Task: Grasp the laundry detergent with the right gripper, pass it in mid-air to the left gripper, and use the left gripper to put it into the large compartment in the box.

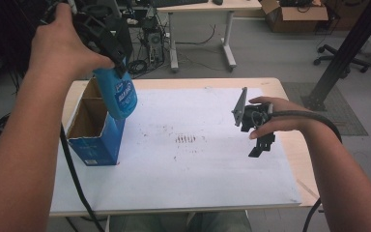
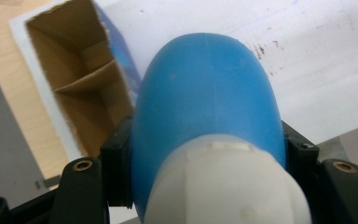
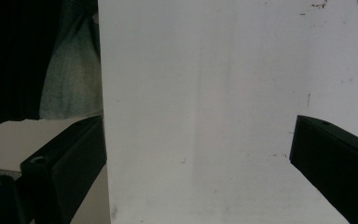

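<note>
Blue plastic is what your left gripper (image 1: 118, 65) is clamped on: a blue bottle (image 1: 117, 93) with a white cap (image 2: 223, 186), pinched near its cap end so that the body hangs down below the jaws. In the left gripper view the black jaws press against both sides of the bottle, with the white cap nearest the camera and the rounded blue body running away from it. From the high view, the bottle hangs in the air above the right-hand edge of the blue cardboard box (image 1: 96, 135); whether it touches the box rim you cannot tell. That box stands open at the top on the left part of the white sheet (image 1: 198, 169), and a cardboard divider (image 2: 86, 79) splits its brown inside into compartments.

Your left hand (image 1: 60, 46) grips the tool high at the top left of the high view, with its cable (image 1: 75, 179) trailing down past the box.

Your right gripper (image 1: 261, 147) hangs over the right part of the white sheet, well apart from the bottle and the box, held in your right hand (image 1: 275, 118). Its jaws stand wide apart with nothing between them, pointing down at the bare sheet. The sheet covers most of the wooden table (image 1: 299, 159).
</note>
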Demonstrator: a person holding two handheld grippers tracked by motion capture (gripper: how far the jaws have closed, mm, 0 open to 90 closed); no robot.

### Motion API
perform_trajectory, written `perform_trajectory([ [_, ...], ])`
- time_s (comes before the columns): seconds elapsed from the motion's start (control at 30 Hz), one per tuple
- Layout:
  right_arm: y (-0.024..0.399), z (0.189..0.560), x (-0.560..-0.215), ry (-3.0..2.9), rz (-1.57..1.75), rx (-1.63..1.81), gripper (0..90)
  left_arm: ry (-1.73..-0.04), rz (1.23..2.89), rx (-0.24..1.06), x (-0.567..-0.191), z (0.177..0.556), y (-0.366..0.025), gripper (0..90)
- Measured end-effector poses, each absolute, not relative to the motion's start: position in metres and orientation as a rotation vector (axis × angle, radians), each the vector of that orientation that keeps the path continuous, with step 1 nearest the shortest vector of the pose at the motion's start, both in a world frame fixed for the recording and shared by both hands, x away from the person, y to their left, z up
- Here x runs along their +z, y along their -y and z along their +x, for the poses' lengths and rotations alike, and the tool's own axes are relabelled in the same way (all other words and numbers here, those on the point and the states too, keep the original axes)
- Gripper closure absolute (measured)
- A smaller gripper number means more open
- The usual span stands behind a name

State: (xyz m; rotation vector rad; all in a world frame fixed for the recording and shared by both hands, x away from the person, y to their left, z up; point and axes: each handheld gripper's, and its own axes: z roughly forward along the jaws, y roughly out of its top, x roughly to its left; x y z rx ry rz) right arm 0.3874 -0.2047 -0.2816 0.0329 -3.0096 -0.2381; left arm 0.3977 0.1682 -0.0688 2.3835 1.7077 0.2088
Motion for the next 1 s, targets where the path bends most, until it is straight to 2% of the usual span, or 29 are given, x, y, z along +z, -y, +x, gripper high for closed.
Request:
perform_trajectory([
  [0.47,0.201,0.39,-0.287,2.987,0.025,-0.247,3.9,-1.886,2.225,0.251,-0.047,0.4,-0.204,37.6],
  [1.0,0.199,0.391,-0.286,2.973,0.026,-0.244,3.9,-2.027,2.143,0.269,-0.059,0.403,-0.235,37.6],
])
